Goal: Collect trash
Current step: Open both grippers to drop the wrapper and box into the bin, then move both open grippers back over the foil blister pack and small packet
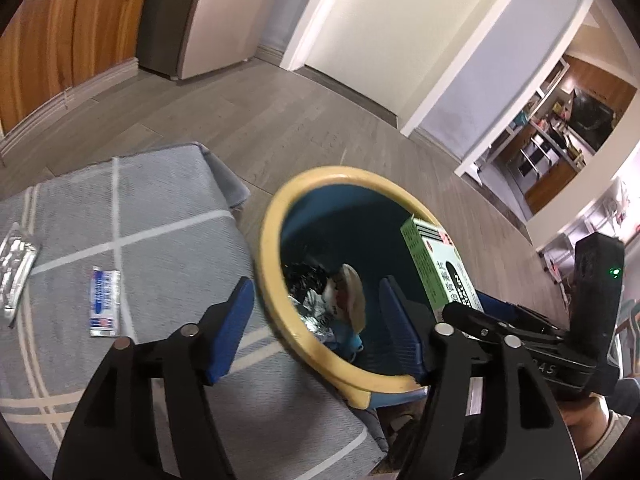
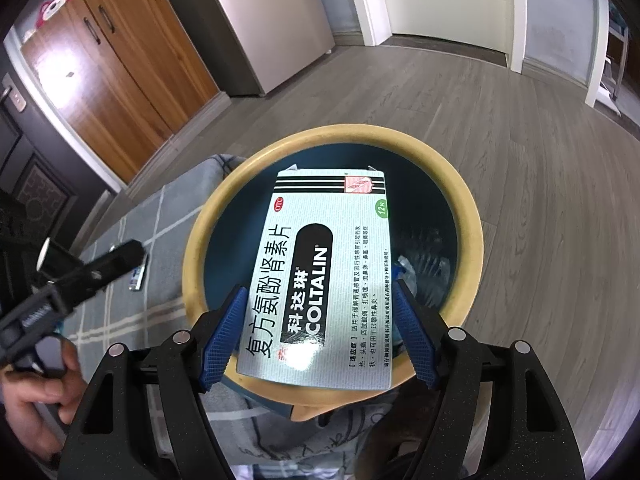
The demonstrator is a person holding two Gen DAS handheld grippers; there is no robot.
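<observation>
A blue bin with a yellow rim (image 1: 276, 200) (image 2: 472, 208) stands beside a grey-clothed table (image 1: 160, 208). Crumpled foil and wrappers (image 1: 320, 300) lie inside it. My right gripper (image 2: 320, 300) is shut on a white-green Coltalin medicine box (image 2: 320, 280) and holds it over the bin's mouth; the box also shows in the left wrist view (image 1: 440, 268). My left gripper (image 1: 316, 304) is open and empty, straddling the bin's near rim. On the cloth lie a small blue-white sachet (image 1: 105, 302) and a silver blister pack (image 1: 16, 268).
Grey wood floor (image 2: 540, 160) surrounds the bin. A wooden wardrobe (image 2: 120, 80) and a grey fridge (image 1: 192, 16) stand at the back. A doorway (image 1: 560, 120) opens on the right. The left gripper's body (image 2: 60, 280) sits left of the bin.
</observation>
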